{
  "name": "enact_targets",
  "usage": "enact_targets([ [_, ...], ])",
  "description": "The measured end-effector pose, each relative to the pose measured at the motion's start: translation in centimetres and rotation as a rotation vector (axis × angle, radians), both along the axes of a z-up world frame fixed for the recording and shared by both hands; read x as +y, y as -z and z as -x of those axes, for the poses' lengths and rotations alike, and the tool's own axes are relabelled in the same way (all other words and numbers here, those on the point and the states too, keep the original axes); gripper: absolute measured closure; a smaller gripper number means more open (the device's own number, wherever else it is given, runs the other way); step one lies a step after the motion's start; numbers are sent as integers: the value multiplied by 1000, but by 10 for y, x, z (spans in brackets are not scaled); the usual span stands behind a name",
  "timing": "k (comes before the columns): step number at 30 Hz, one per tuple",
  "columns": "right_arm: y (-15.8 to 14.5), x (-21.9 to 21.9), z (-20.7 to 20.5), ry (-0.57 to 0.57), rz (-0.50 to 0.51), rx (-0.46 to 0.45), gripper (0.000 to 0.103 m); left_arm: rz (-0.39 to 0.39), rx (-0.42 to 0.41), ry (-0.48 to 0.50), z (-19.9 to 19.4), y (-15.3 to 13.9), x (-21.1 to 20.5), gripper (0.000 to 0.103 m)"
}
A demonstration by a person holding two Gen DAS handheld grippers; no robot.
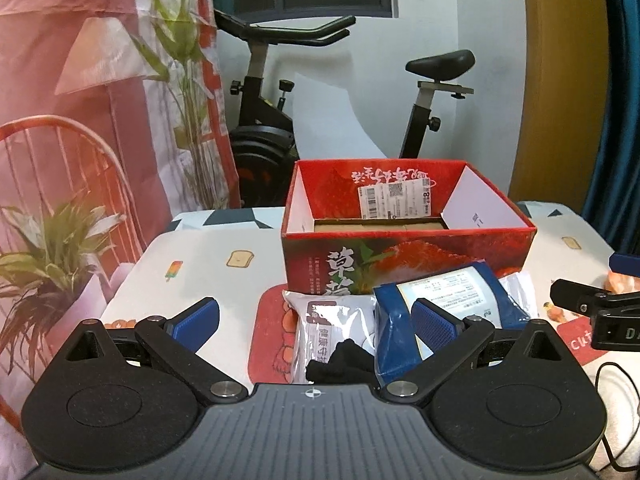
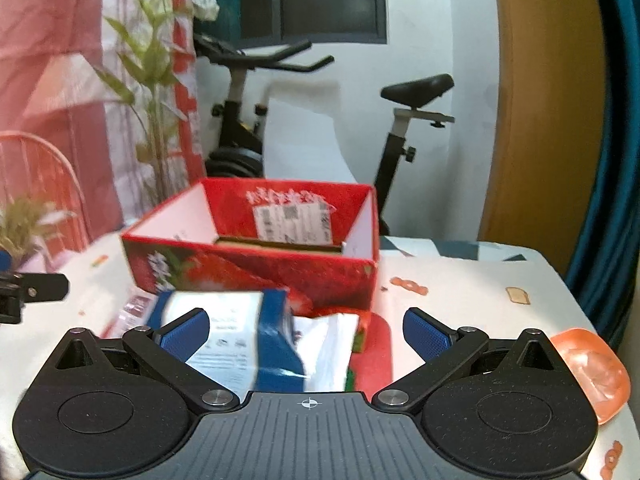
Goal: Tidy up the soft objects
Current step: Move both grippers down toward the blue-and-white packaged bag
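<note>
Soft packets lie bunched on the counter (image 1: 208, 248) just in front of the red strawberry box (image 1: 408, 256), and both my grippers face them. Through the left wrist camera I see the blue-and-white packet (image 1: 448, 300) leaning against the box's near wall, with the white packet (image 1: 332, 320) just left of it and a black piece of fabric (image 1: 340, 364) lying on the white one, nearest to me. My left gripper (image 1: 316, 324) stands wide, holding nothing: the white packet and the black fabric sit between its blue pads, and the right pad overlaps the blue-and-white packet in view, though I cannot tell if it touches.

From the right wrist camera, somewhat blurred, the blue-and-white packet (image 2: 244, 340) sits toward the left pad of my right gripper (image 2: 306, 332), also spread wide and gripping nothing. A white wrapper (image 2: 336, 344) lies beside it, over a red mat (image 2: 374, 356). The box (image 2: 256, 268) is open-topped, with a shipping label (image 2: 292, 222) on its far inner wall.
</note>
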State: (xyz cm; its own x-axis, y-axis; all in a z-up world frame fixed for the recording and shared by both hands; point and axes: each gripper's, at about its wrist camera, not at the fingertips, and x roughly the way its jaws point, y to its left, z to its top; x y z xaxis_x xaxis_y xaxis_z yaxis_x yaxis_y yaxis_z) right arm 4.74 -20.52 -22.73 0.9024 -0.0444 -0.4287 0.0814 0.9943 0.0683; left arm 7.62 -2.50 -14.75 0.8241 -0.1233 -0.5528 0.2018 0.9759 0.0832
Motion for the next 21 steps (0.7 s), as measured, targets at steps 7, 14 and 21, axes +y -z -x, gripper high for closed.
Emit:
enact_targets([
  [7,25,-9,-24,-39,-69,86,0,-30,31,12,-17,16,-11,5],
  [14,36,-9,-38,-115,-33,105,0,-4,118,24,-36,38,-9,11],
  [21,36,-5,-49,-238,-2,115,8,-3,124,59,-43,47,-15,11],
])
